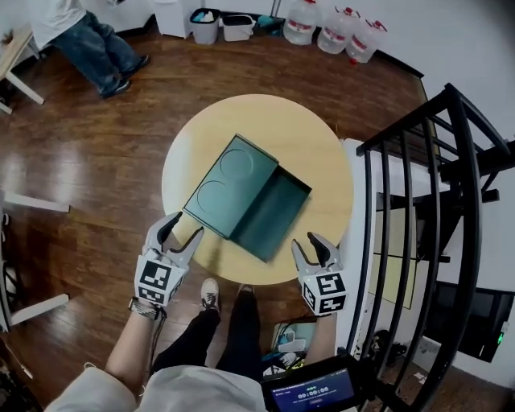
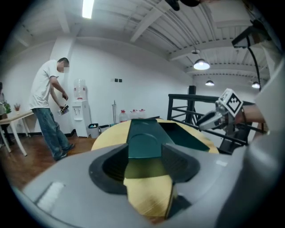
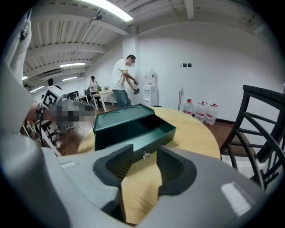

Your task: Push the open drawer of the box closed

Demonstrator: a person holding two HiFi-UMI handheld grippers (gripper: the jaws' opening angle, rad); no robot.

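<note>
A dark green box [image 1: 229, 181] lies on a round yellow table [image 1: 322, 153], its open drawer [image 1: 278, 211] pulled out toward the lower right and empty. My left gripper [image 1: 183, 227] hangs open just off the box's near left corner, and in the left gripper view the box's end [image 2: 143, 136] shows between the spread jaws [image 2: 144, 162] without touching them. My right gripper [image 1: 310, 244] is open at the table's near right edge. The right gripper view looks at the drawer front with its small knob [image 3: 146, 155], a short way beyond the open jaws [image 3: 144, 162].
A black metal railing [image 1: 434, 201] stands close on the right of the table. A person [image 1: 88, 40] stands at the far left by a white table. Water jugs [image 1: 334, 32] and bins [image 1: 205, 24] line the back wall. My own legs [image 1: 211, 322] are under the table's near edge.
</note>
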